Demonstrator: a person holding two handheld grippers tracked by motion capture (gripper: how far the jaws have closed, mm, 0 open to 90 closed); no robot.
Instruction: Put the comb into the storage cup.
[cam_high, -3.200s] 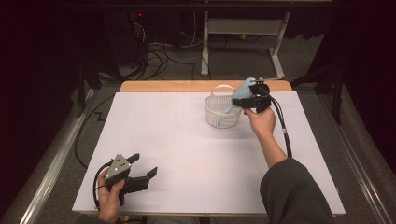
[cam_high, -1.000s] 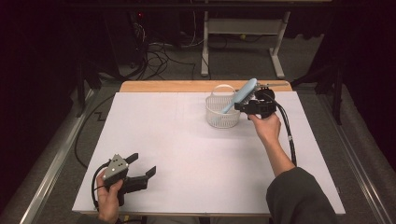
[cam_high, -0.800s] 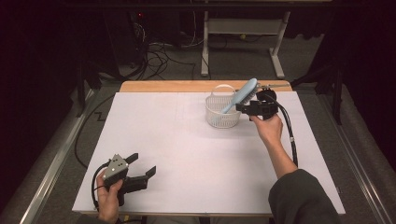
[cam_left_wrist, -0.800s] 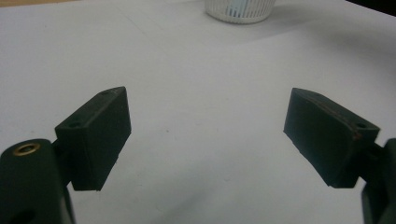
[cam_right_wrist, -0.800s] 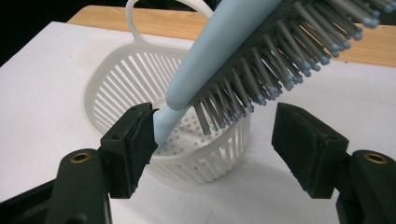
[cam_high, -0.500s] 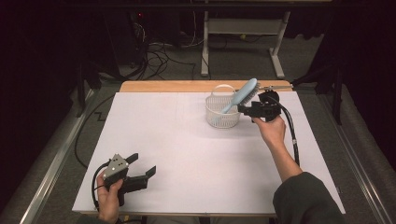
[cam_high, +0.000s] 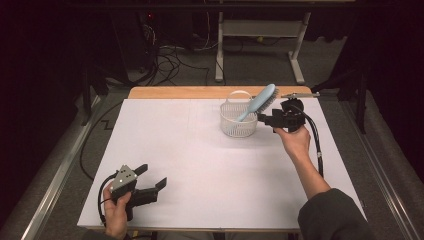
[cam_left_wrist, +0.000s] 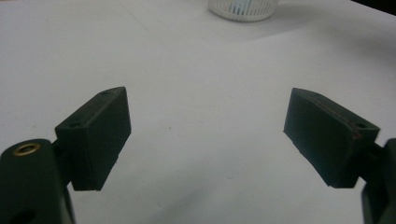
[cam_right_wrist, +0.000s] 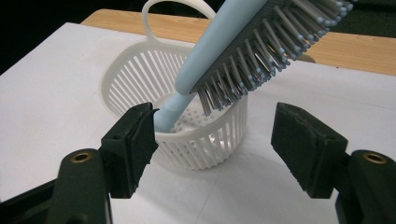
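The right gripper (cam_high: 265, 119) sits just beside the basket (cam_high: 238, 120), jaws apart and holding nothing. The brush (cam_high: 259, 102) stands handle-down in the basket, leaning over its rim, seemingly clear of both jaws. The left gripper (cam_high: 154, 178), jaws apart, rests near the table's (cam_high: 200, 165) front edge amid bare white surface.
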